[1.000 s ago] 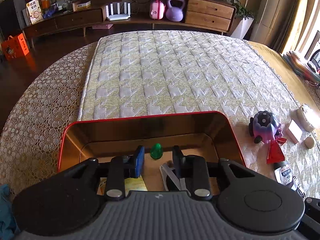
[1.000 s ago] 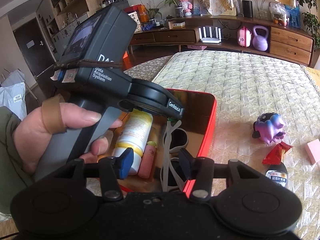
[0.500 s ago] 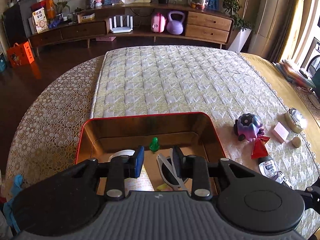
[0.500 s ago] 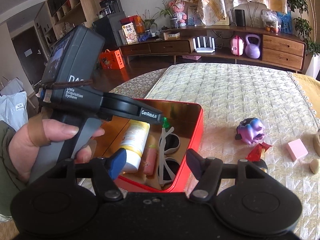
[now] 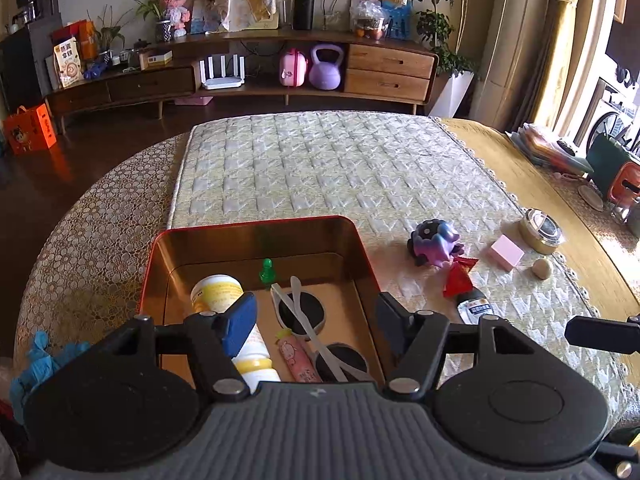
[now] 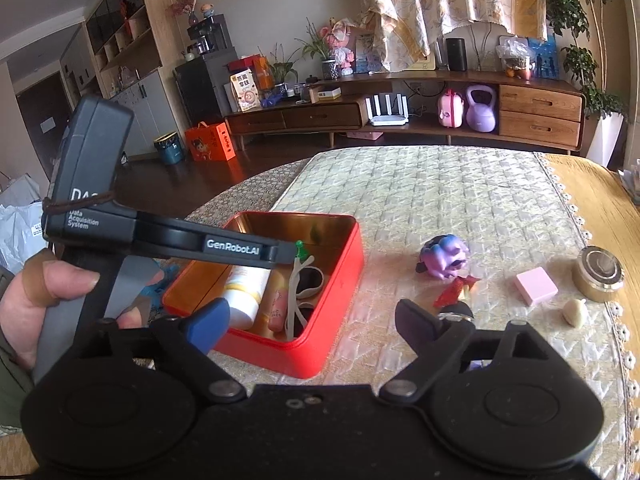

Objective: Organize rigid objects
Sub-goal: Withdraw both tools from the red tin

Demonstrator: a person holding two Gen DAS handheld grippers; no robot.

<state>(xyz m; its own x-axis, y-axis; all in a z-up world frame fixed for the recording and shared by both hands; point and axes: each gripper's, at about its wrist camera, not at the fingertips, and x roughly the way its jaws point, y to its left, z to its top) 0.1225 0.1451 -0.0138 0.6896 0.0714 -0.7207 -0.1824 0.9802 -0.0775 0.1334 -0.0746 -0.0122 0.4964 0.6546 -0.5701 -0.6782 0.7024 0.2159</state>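
Observation:
A red tin box [image 5: 256,224] with a gold inside stands on the quilted mat. In it lie a yellow-and-white bottle [image 5: 218,292], a green pawn [image 5: 266,270], white sunglasses [image 5: 304,312] and a pink tube [image 5: 298,360]. My left gripper [image 5: 315,318] hangs over the box's near end, its jaws opening with nothing between them. My right gripper [image 6: 312,320] hovers above the box's near corner [image 6: 340,292], jaws also opening and empty. A hand holds the left gripper [image 6: 280,254] at the left of the right wrist view.
Right of the box lie a purple toy [image 5: 434,242], a red wrapper [image 5: 458,278], a small capped bottle [image 5: 474,308], a pink block [image 5: 507,252], a beige lump [image 5: 542,269] and a gold round tin [image 5: 540,231]. A blue glove [image 5: 40,356] lies at the table's left edge.
Both grippers have drawn back and up from the box, and both pairs of jaws have spread wider. The sunglasses now lie in the box, clear of the fingers.

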